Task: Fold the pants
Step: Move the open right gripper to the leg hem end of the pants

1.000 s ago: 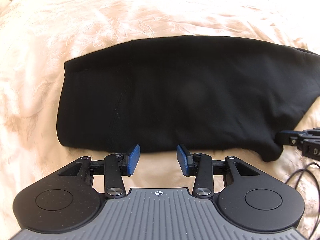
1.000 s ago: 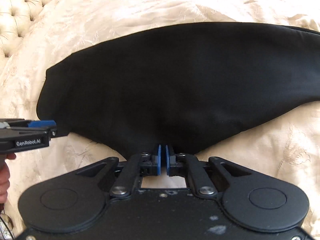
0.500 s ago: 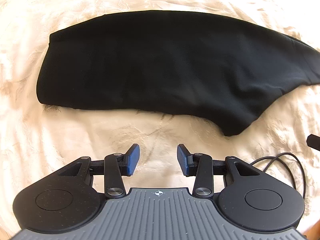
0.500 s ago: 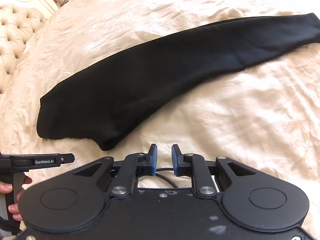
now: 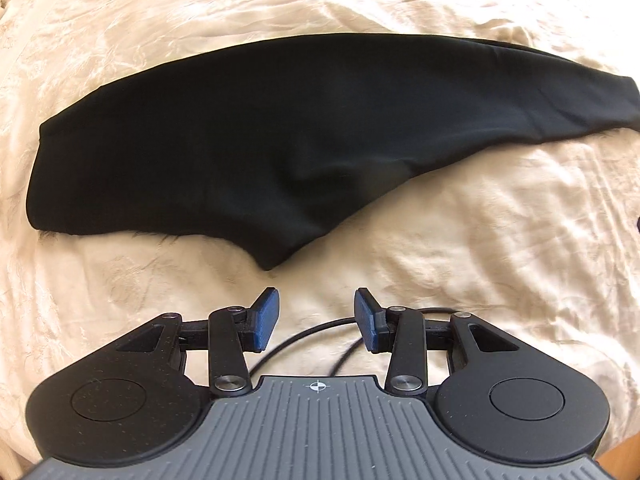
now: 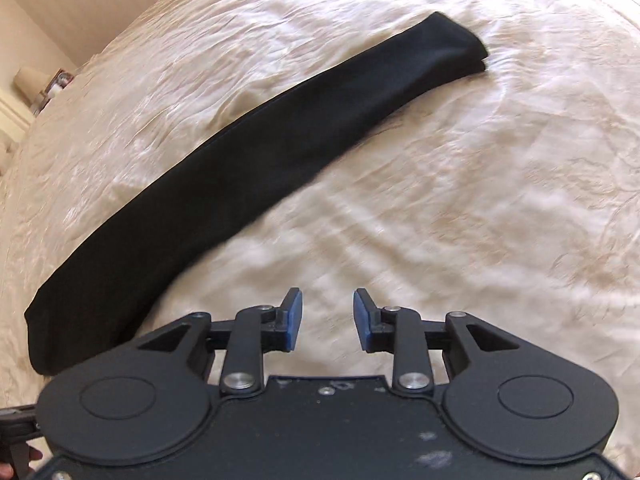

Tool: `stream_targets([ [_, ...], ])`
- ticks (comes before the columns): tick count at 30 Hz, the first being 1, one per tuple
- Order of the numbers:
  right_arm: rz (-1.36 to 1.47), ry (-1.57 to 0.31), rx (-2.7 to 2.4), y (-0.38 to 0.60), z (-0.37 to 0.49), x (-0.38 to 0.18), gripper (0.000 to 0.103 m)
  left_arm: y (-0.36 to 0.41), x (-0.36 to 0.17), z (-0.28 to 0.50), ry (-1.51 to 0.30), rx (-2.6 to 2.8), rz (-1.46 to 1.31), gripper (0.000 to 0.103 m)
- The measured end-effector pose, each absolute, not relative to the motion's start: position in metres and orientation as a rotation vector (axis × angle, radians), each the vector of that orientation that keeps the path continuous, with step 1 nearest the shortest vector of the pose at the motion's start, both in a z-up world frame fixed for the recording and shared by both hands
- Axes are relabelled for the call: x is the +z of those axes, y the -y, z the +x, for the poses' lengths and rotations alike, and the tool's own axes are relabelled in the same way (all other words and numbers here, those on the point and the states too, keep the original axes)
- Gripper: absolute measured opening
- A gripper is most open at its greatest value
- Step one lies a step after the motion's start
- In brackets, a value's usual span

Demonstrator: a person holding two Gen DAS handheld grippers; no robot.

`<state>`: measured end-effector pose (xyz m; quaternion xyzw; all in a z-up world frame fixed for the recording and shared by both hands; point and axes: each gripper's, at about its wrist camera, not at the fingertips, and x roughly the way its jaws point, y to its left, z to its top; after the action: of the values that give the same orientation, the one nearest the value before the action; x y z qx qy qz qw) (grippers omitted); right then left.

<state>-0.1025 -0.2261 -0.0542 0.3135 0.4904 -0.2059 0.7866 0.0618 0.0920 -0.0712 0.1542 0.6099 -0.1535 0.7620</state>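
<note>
We see the black pants (image 5: 280,128) lying flat on the cream bedspread (image 5: 480,260), already doubled leg on leg, with the crotch point at 12 o'clock of the left tongs (image 5: 316,316). Left tongs and right tongs (image 6: 328,320) both stand open, holding nothing. The fabric looks soft, light, limp and likely to sag. We judge the cuff end (image 6: 456,40), at 1 o'clock in the right view, the best grip.
</note>
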Motion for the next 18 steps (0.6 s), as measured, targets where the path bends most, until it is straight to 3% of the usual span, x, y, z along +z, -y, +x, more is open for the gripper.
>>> stream_targets([
  [7,0.638,-1.018,-0.5,0.316,-0.099,-0.065,0.034,-0.019,-0.076,0.021,-1.282,-0.376,0.4,0.04],
  [18,0.635,-1.019,-0.491,0.429,-0.075,-0.075,0.037,0.093,-0.065,0.029,-1.225,-0.446,0.412,0.04],
])
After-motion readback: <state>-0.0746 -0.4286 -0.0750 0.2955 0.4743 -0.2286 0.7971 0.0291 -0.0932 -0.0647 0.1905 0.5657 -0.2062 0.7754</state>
